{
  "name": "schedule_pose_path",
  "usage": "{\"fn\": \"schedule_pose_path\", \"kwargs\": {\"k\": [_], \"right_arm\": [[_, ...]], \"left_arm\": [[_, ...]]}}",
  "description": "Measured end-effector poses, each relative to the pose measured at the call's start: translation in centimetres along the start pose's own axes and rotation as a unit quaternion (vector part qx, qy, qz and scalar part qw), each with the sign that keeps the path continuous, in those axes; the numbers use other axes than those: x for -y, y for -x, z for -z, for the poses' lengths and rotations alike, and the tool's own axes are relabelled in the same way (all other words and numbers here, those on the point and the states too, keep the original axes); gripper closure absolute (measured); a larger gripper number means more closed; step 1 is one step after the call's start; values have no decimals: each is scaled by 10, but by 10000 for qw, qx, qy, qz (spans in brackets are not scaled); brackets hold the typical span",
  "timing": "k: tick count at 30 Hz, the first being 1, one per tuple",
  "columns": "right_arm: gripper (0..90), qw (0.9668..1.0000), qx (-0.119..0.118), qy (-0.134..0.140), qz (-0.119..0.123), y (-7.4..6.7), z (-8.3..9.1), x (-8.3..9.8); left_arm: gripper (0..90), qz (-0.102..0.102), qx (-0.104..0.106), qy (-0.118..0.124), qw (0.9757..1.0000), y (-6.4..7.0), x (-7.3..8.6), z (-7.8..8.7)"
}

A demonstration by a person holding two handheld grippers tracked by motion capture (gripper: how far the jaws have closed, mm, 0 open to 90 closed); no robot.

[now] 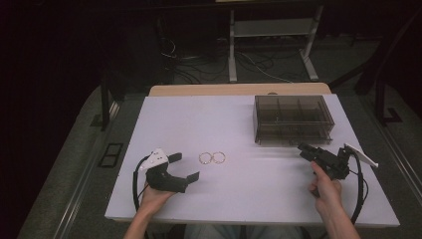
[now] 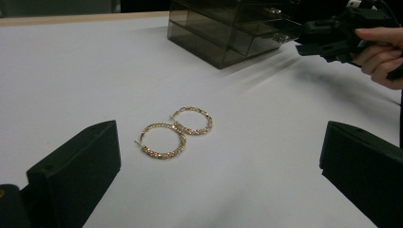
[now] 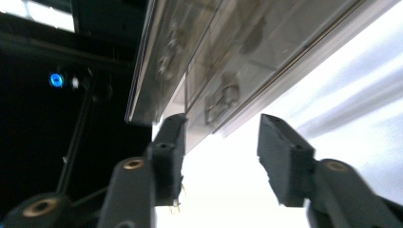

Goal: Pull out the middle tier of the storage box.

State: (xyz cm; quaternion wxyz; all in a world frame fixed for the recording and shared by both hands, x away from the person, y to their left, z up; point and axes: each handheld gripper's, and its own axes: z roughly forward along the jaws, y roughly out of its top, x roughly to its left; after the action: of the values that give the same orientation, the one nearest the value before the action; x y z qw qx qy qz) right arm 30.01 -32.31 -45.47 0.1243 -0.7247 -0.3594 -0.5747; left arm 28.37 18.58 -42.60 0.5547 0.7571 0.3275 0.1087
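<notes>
The left tongs (image 1: 188, 167) stand wide open with nothing between their jaws, held low over the white worktop (image 1: 239, 194) in the person's left hand (image 1: 152, 196). In the left gripper view the two black jaws rise at either bottom corner, and the bare worktop lies between them. They point at the two gold hoop earrings (image 2: 177, 132), which lie flat just ahead of the jaws, side by side and touching at their rims. Seen from the high view, the earrings (image 1: 212, 158) lie to the left of the smoky clear drawer box (image 1: 292, 118) and nearer the person, well apart from it.

The right tongs (image 1: 306, 150) are partly open and grip nothing. No thing lies between their jaws in the right gripper view, where the jaws stand apart with white worktop showing in the gap. The person's right hand (image 1: 326, 186) holds them just in front of the drawer box, near its front right corner, with the tips aimed at its lower front edge. In the right gripper view the box front (image 3: 228, 61) fills the upper part, tilted, with small drawer pulls (image 3: 219, 102) showing through the tinted plastic close above the jaw tips; whether a jaw touches the box cannot be told.

The drawer box stands at the far right part of the worktop, with its drawers facing the person.
</notes>
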Motion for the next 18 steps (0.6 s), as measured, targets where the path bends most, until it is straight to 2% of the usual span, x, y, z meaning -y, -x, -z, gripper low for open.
{"fn": "schedule_pose_path", "kwargs": {"k": [1, 2, 3, 6, 11, 13, 15, 16, 17, 18], "right_arm": [[445, 9999, 58, -59, 127, -3, 1, -1], [390, 9989, 144, -182, 400, -9, 4, -1], [390, 9989, 144, -182, 400, -9, 4, -1], [334, 9969, 139, -351, 692, -13, 8, -3], [222, 9907, 146, -627, 1201, -16, 11, -6], [183, 9859, 163, -786, 1466, -19, 11, -7], [105, 9784, 273, -971, 1805, -24, 11, -9], [104, 9693, 413, -1167, 2125, -30, 11, -10], [104, 9693, 413, -1167, 2125, -30, 11, -10], [104, 9650, 469, -1223, 2270, -33, 11, -10]], "left_arm": [[0, -5, 1, 5, 10000, 0, 0, 0], [0, 0, -2, 6, 10000, 0, 0, 0], [0, -2, -8, 4, 10000, 0, 0, 0], [0, 5, -17, 9, 10000, 0, 0, -1], [0, 11, -35, 20, 10000, 0, 0, 0], [0, 9, -45, 24, 10000, 0, 0, 0], [0, 14, -49, 21, 10000, 0, 0, 0], [0, 24, -51, 27, 10000, 0, 0, 0], [0, 17, -51, 38, 10000, 0, 0, 0], [0, 4, -52, 37, 10000, 0, 0, 0]]}}
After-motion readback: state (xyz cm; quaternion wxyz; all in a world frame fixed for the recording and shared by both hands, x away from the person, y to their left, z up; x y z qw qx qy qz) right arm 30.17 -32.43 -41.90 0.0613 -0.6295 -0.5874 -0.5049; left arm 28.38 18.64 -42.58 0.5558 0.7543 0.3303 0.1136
